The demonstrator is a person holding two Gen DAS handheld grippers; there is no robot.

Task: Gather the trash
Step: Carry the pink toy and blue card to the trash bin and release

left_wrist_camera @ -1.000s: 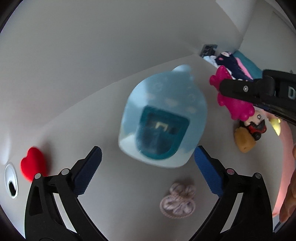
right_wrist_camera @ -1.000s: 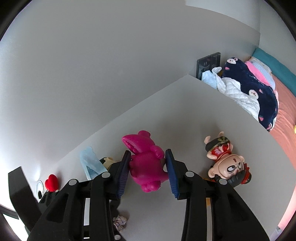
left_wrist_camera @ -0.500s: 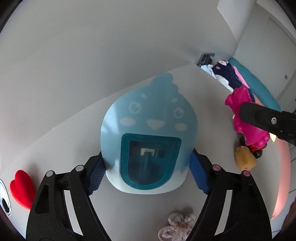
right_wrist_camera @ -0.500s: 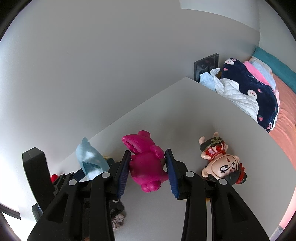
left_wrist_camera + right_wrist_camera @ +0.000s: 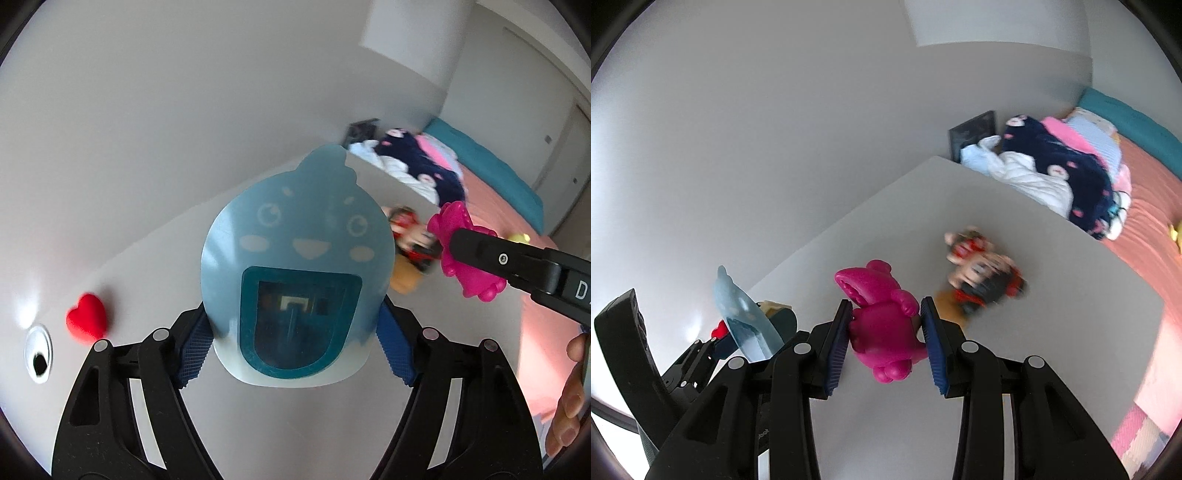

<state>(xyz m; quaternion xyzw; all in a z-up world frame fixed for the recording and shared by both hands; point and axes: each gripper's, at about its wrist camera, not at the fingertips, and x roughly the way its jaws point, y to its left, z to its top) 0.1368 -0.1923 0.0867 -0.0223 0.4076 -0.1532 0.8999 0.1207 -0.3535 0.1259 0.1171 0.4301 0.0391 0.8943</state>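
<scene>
My left gripper (image 5: 295,347) is shut on a light-blue desk bin with a cartoon face (image 5: 295,266) and holds it above the white table (image 5: 155,258). The bin also shows in the right wrist view (image 5: 742,321), at the lower left. My right gripper (image 5: 886,339) is shut on a magenta rubber toy (image 5: 882,332) and holds it above the table. The toy also shows in the left wrist view (image 5: 461,254), at the right.
A big-headed doll figure (image 5: 982,277) lies on the table (image 5: 960,206), blurred. A red heart (image 5: 86,321) and a googly eye (image 5: 38,354) sit at the table's left. A bed with clothes (image 5: 1071,173) lies beyond the table edge.
My left gripper closed on the blue bin and lifted it off the table. My right gripper kept its hold on the magenta toy and rose slightly.
</scene>
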